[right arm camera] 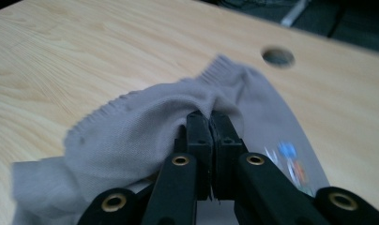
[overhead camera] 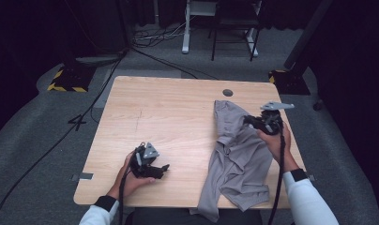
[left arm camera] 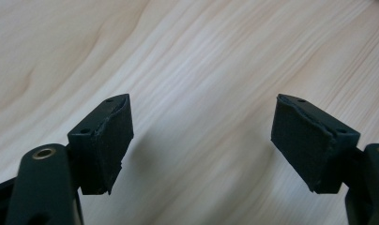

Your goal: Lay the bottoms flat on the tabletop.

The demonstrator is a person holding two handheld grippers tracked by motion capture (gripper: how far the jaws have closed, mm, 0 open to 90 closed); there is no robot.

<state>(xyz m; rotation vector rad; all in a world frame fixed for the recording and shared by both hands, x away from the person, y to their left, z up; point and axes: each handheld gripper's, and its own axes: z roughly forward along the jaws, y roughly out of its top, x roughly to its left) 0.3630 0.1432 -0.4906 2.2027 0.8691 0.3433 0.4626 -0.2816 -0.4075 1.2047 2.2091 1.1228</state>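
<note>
Clamped jaws of the right gripper [right arm camera: 211,123] are pinching the grey shirt [right arm camera: 145,131], its small printed label too blurred for reading. Left gripper [left arm camera: 201,140] is hovering released over the bare table [left arm camera: 187,56].

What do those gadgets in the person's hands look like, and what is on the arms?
Each hand holds a black gripper, left gripper and right gripper, topped by a grey three-cornered plate, with a black cable trailing back. The jaws are black with brass-coloured pivots. The sleeves are white, with black wristbands.
</note>
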